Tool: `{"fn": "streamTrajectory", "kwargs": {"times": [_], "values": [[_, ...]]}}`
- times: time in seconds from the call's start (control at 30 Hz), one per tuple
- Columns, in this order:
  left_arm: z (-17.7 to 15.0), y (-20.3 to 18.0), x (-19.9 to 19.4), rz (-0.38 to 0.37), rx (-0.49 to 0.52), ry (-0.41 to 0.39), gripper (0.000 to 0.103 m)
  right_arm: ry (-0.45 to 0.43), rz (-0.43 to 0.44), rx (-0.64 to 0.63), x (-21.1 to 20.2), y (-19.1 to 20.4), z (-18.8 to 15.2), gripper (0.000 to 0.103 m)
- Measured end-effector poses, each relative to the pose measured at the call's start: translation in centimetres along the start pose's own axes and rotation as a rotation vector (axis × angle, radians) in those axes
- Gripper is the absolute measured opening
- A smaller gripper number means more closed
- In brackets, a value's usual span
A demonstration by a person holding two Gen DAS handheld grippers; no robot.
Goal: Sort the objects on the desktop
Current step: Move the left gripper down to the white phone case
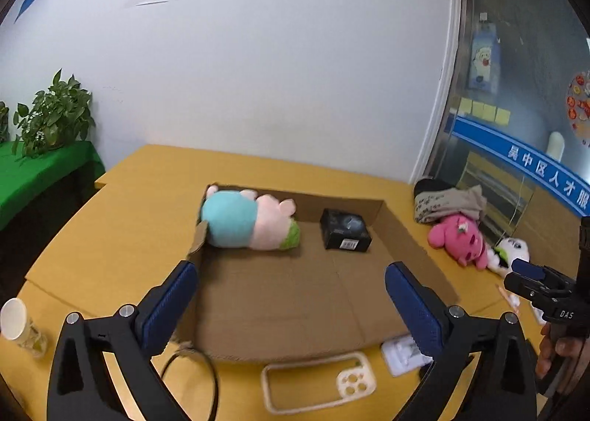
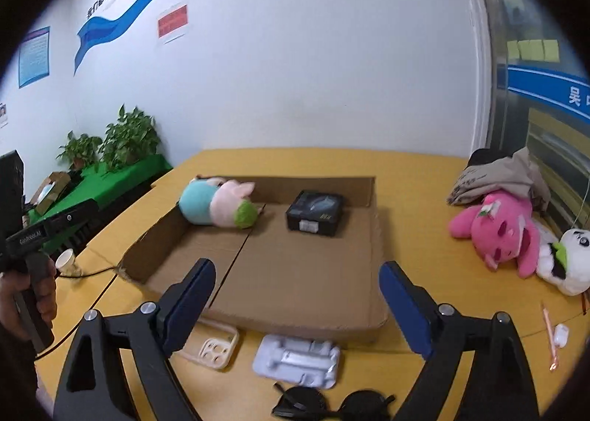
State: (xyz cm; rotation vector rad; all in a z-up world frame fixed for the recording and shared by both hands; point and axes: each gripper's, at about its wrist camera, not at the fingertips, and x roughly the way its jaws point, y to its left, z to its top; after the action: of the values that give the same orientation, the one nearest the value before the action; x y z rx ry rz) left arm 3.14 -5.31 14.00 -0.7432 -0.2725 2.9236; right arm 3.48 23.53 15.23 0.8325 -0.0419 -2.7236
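Observation:
A shallow cardboard box (image 1: 295,295) (image 2: 295,273) lies open on the yellow table. Inside at its back lie a blue-and-pink plush pig (image 1: 250,222) (image 2: 219,205) and a black product box (image 1: 344,231) (image 2: 315,212). My left gripper (image 1: 291,299) is open and empty above the box's near edge. My right gripper (image 2: 297,295) is open and empty above the box's front edge. A cream phone case (image 1: 317,384) (image 2: 217,347), a white plastic insert tray (image 2: 297,360) (image 1: 403,352) and black sunglasses (image 2: 332,404) lie in front of the box.
A pink plush (image 1: 461,240) (image 2: 505,233), a white plush (image 2: 568,262) (image 1: 510,251) and a folded cloth (image 2: 501,177) lie right of the box. A paper cup (image 1: 16,321) (image 2: 66,260) and a black cable (image 1: 191,365) are on the left. A pen (image 2: 549,332) and a small white case (image 2: 560,334) lie at the right.

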Motion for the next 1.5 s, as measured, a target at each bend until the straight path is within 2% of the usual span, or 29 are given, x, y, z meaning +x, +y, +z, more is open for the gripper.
{"fn": "streamTrajectory", "kwargs": {"times": [0.17,0.23,0.4,0.53,0.6,0.7,0.8,0.87,1.0,1.07,1.1,1.2,1.27,1.37,1.43,1.5], "values": [[-1.0,1.2,-1.1,-0.029,-0.034,0.018,0.103,0.129,0.070,0.010,2.5,2.4,-2.9,0.091],[-2.0,1.4,-0.6,-0.015,-0.035,0.050,0.103,0.179,0.116,0.006,4.2,3.8,-4.5,0.091],[-4.7,2.3,0.8,-0.007,-0.051,0.132,0.102,0.308,0.169,-0.032,9.1,7.2,-7.8,0.088],[-6.8,3.2,1.7,-0.013,-0.075,0.193,0.102,0.342,0.182,-0.037,11.0,8.0,-8.6,0.085],[-7.5,3.5,1.7,-0.009,-0.071,0.199,0.100,0.352,0.175,-0.032,11.5,7.8,-8.6,0.084],[-7.2,4.3,0.2,0.022,-0.048,0.151,0.100,0.373,0.159,-0.043,11.8,7.5,-8.9,0.080],[-5.0,6.7,-3.0,0.098,-0.046,0.030,0.100,0.379,0.155,-0.030,11.6,6.7,-9.2,0.079],[-3.6,8.3,-4.6,0.131,-0.058,-0.019,0.100,0.365,0.149,-0.018,11.4,6.0,-9.0,0.079],[-0.8,11.4,-7.7,0.257,-0.068,-0.093,0.100,0.339,0.127,-0.006,11.2,4.6,-7.5,0.079],[-0.2,12.2,-9.1,0.277,-0.087,-0.109,0.100,0.327,0.113,-0.006,11.1,3.9,-6.7,0.079],[-0.3,12.3,-9.3,0.253,-0.099,-0.090,0.100,0.325,0.112,-0.003,11.1,3.6,-6.5,0.080],[-2.0,10.7,-7.6,0.102,-0.101,0.032,0.100,0.356,0.137,0.043,11.7,2.9,-6.7,0.080],[-4.1,8.8,-5.4,-0.003,-0.096,0.118,0.101,0.383,0.153,0.043,12.4,3.3,-7.4,0.080],[-7.7,5.9,-1.6,-0.122,-0.093,0.239,0.100,0.400,0.155,0.014,12.6,4.7,-8.4,0.077],[-9.9,4.4,1.3,-0.174,-0.096,0.332,0.094,0.379,0.179,0.018,11.8,4.8,-8.2,0.076],[-11.2,3.7,4.1,-0.177,-0.114,0.416,0.081,0.339,0.151,-0.012,10.7,4.2,-7.1,0.076]]}}
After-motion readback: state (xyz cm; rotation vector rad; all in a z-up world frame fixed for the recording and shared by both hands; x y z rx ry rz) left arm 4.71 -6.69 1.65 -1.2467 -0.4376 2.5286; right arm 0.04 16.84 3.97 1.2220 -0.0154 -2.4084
